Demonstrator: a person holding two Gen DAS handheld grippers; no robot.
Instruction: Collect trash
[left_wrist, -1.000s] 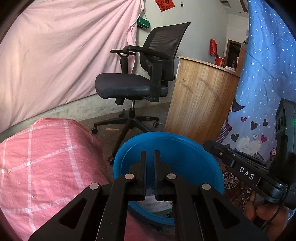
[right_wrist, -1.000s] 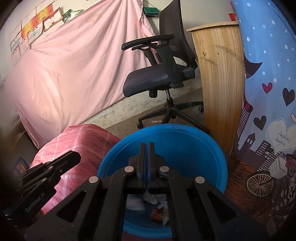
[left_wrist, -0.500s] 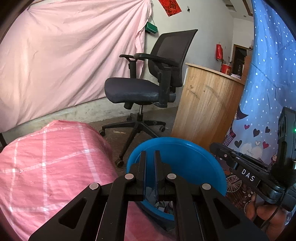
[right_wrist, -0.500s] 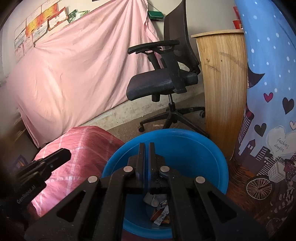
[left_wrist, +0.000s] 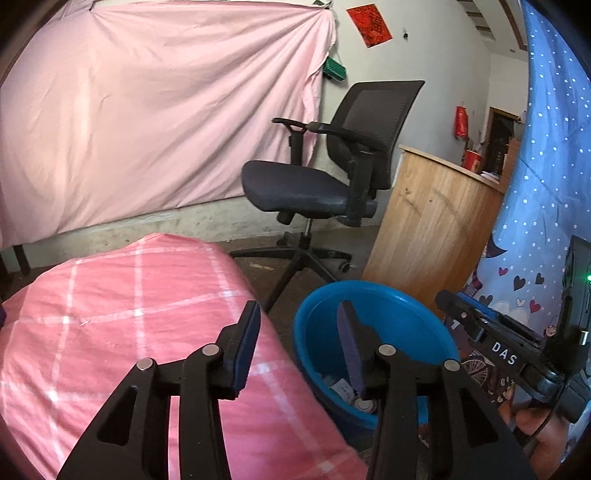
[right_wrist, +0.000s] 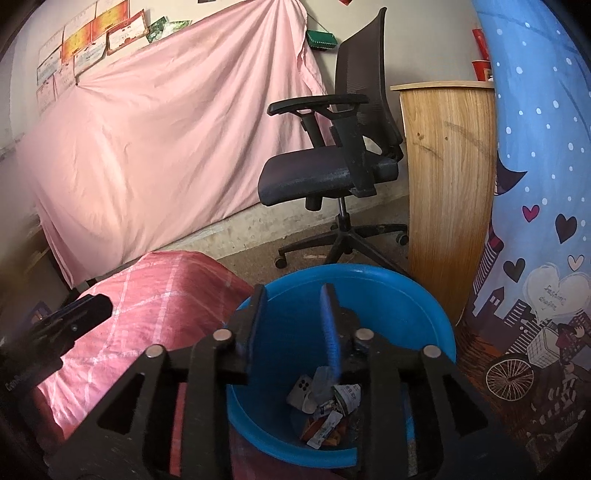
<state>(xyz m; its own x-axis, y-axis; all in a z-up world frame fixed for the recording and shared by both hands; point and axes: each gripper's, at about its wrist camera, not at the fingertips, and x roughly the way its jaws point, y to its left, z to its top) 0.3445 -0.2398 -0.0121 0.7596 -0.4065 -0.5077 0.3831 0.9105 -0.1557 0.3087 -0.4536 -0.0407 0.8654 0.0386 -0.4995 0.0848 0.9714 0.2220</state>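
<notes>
Hovering over blue bin (right_wrist: 436, 325) with wrappers (right_wrist: 325, 410): left gripper (left_wrist: 299, 336), right gripper (right_wrist: 293, 317), jaws apart, empty; pink checked bedding (left_wrist: 110, 332) left, office chair (left_wrist: 332, 173) far.

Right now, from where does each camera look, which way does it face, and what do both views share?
Left wrist: it sits behind the open left claw, above the pink checked cloth, facing the office chair; the right claw and a hand show at right.
Right wrist: it sits behind the open right claw, over the blue bin holding trash; the left claw shows at left.
Shared: chair, bin, pink cloth, wooden counter.
</notes>
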